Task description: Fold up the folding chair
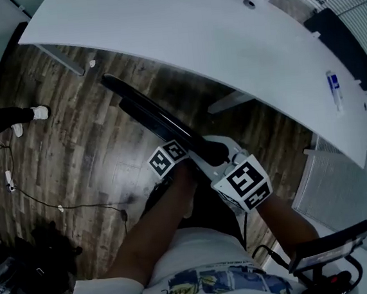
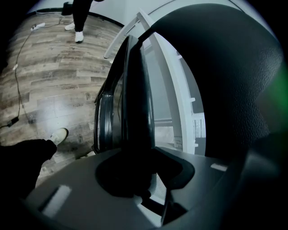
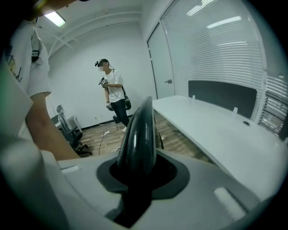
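The black folding chair (image 1: 148, 111) looks flat and thin, seen edge-on, slanting from the white desk's leg toward me over the wood floor. My left gripper (image 1: 185, 154), with its marker cube, grips the chair's near end from the left. My right gripper (image 1: 215, 156) holds the same end from the right. In the left gripper view the jaws (image 2: 135, 179) are shut on a dark edge of the chair (image 2: 135, 99), and a black textured pad (image 2: 234, 81) fills the right side. In the right gripper view the jaws (image 3: 137, 173) clamp the chair's glossy black rim (image 3: 139, 130).
A long white desk (image 1: 226, 48) curves across the far side with a small blue-white item (image 1: 334, 90) on it. A person (image 3: 112, 96) stands by the far wall. Cables (image 1: 47, 201) and a black bag (image 1: 44, 247) lie on the floor at the left. A black wheeled stand (image 1: 329, 252) is at the lower right.
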The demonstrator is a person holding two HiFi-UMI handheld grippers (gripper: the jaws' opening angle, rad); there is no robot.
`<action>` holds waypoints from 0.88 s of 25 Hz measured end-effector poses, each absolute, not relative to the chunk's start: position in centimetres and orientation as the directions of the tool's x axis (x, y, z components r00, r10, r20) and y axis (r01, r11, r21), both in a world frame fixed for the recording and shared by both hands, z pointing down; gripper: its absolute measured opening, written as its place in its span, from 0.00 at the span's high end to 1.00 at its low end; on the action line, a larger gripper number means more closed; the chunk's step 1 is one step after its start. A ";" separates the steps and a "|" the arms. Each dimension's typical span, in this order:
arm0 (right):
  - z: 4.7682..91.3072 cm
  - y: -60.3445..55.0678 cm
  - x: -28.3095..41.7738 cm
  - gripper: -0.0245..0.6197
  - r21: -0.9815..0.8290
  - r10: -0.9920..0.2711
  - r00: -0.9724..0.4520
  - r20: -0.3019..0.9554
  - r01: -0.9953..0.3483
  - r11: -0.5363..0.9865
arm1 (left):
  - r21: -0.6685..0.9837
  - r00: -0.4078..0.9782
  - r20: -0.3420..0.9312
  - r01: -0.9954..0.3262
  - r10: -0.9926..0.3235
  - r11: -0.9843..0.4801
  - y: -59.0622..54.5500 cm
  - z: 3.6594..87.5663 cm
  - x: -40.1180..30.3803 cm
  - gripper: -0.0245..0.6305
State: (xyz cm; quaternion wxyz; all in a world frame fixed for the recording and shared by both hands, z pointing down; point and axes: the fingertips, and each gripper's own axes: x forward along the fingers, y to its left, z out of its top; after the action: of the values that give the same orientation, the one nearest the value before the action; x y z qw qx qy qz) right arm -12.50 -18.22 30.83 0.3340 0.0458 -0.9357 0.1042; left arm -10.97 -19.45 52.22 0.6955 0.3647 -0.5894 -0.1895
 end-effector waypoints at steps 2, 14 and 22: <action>30.8 -19.8 -12.3 0.83 -0.166 0.019 -0.776 0.630 -0.111 0.980 | 0.731 0.206 0.681 -0.138 -0.703 0.668 -21.1 52.4 -10.8 0.77; 32.4 -29.8 -8.3 0.83 -0.218 0.239 -0.779 0.580 0.135 0.967 | 0.704 0.057 0.708 0.016 -0.704 0.710 -30.4 54.2 -7.9 0.77; 33.1 -35.7 -7.0 0.83 -0.254 0.272 -0.788 0.552 0.152 0.955 | 0.713 0.032 0.701 0.019 -0.713 0.701 -34.6 54.6 -7.2 0.75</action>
State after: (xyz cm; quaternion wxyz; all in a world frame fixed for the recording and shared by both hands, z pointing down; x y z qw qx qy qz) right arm -7.01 -35.70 33.14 0.3050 -0.1129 -0.9405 0.0985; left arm -7.22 -34.57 54.60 0.6651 0.2713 -0.6390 -0.2753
